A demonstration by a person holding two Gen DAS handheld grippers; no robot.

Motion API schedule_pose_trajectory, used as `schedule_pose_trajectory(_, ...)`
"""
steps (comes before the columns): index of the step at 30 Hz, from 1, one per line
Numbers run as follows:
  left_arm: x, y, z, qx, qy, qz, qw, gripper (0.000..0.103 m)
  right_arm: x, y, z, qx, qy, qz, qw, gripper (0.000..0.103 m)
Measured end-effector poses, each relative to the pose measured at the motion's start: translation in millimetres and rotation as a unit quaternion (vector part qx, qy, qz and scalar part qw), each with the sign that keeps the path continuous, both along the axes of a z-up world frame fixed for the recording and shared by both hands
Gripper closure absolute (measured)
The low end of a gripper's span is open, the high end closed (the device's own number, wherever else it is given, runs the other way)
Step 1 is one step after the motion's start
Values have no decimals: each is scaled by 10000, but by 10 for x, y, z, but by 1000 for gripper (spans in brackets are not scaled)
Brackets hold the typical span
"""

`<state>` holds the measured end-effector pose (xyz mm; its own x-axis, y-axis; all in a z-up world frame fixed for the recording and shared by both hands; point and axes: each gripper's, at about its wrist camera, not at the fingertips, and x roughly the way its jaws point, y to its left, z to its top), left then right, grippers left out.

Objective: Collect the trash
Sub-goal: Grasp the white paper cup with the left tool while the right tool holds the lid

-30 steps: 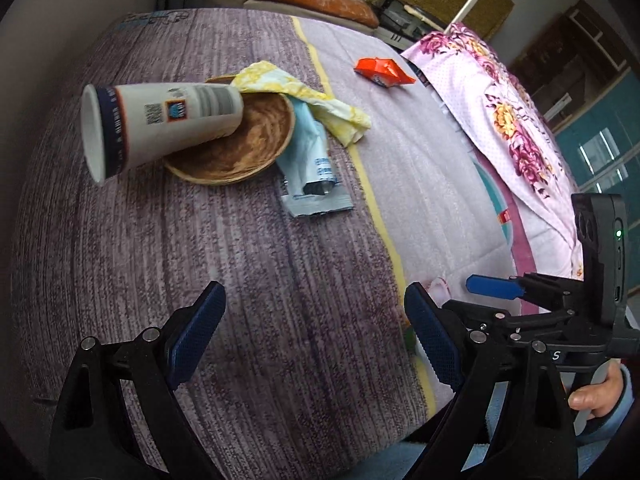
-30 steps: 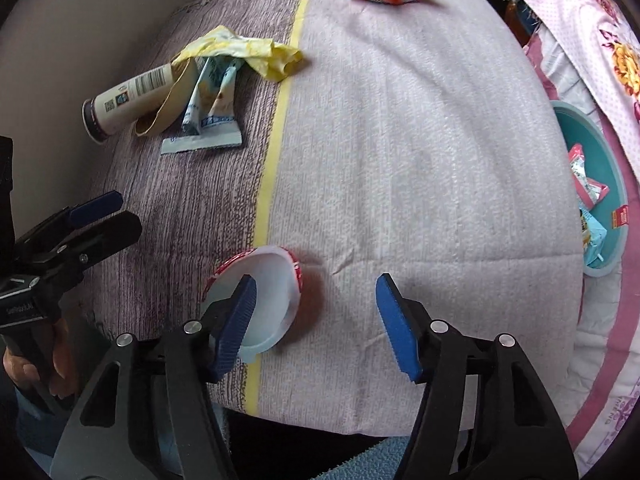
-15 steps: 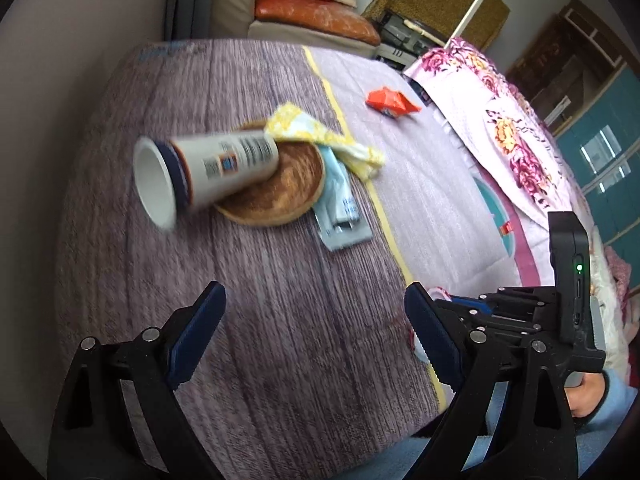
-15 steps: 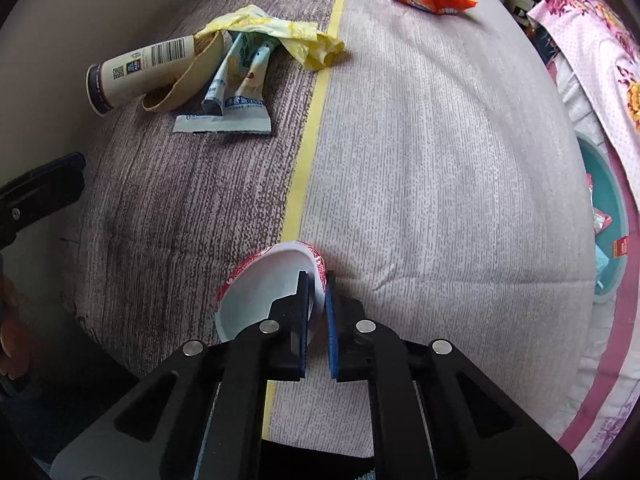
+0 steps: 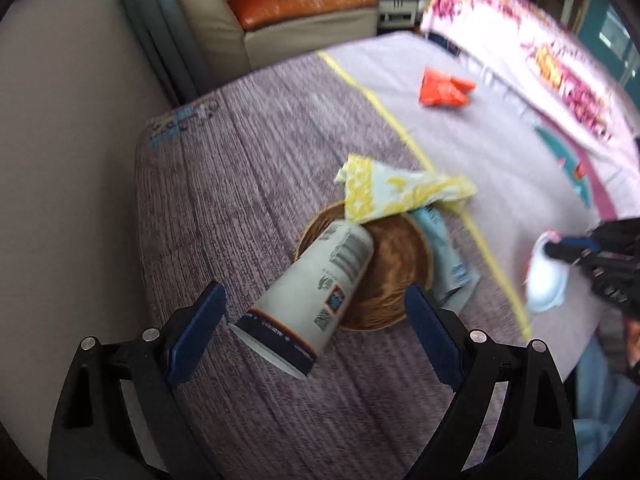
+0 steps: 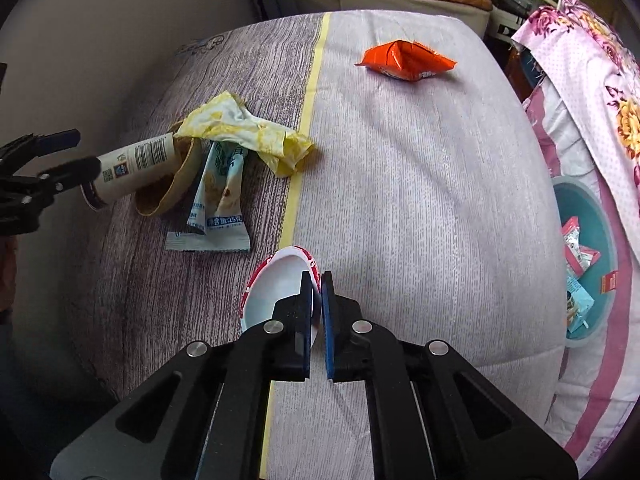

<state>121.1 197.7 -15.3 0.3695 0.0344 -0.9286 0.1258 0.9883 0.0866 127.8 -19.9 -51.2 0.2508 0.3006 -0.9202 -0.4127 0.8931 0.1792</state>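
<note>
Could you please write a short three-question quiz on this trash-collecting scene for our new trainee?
1. True or false: the right tool is shut on the white bowl.
2. What lies between the pads of the open left tool? A) orange wrapper B) paper cup C) yellow wrapper
3. Fill in: the paper cup lies on its side across the ___ dish.

Key: 1 true; 2 B; 3 brown. The orange wrapper and yellow wrapper lie untouched on the tablecloth.
</note>
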Motion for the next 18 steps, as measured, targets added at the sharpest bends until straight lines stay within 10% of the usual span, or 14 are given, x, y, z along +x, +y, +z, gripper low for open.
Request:
schedule_pose_trajectory(7, 86, 140, -427, 107, 443, 137, 9989, 12, 110, -45, 10, 138, 105, 16, 9998, 98)
schedule_pose_trajectory(18, -117, 57, -305, -215, -132, 518, 9983, 36, 178, -59, -54, 243, 188, 22, 9995, 98)
